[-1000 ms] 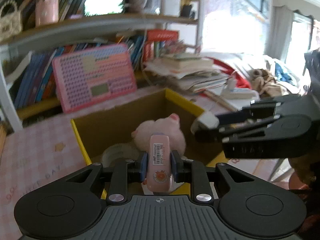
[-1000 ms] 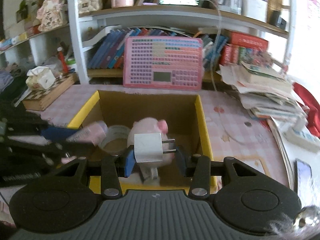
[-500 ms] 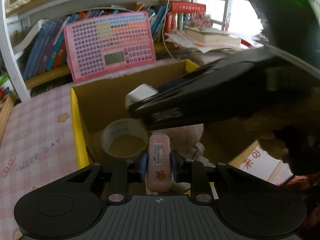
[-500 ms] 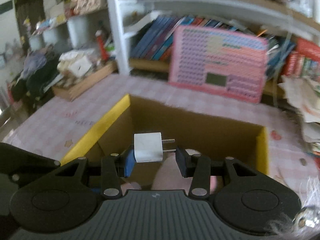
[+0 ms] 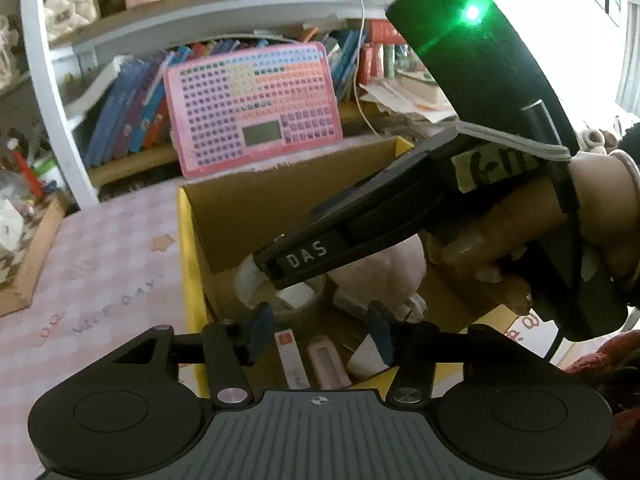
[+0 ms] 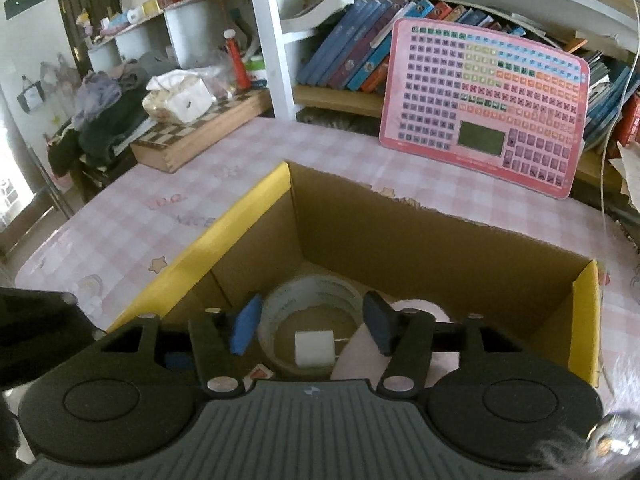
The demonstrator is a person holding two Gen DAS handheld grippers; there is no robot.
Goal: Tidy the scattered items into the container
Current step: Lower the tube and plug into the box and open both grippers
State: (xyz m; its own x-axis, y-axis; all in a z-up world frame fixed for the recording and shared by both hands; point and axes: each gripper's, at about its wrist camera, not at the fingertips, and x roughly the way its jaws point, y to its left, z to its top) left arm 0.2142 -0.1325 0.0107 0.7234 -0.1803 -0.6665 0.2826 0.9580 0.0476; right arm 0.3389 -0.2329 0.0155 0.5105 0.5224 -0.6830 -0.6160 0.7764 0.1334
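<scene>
While both sets of jaws are opening with nothing between them, left gripper [image 5: 318, 334] and right gripper [image 6: 310, 330], I lift clear of the cardboard box [image 6: 248, 216]; the white charger [image 6: 314, 348] apparently lies inside the tape roll [image 6: 312, 286]

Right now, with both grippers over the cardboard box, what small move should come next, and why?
Probably lift both clear of the cardboard box. The right gripper is opening with the white plug lying free inside the tape roll; the left gripper is opening too, the pink case on the floor below.
</scene>
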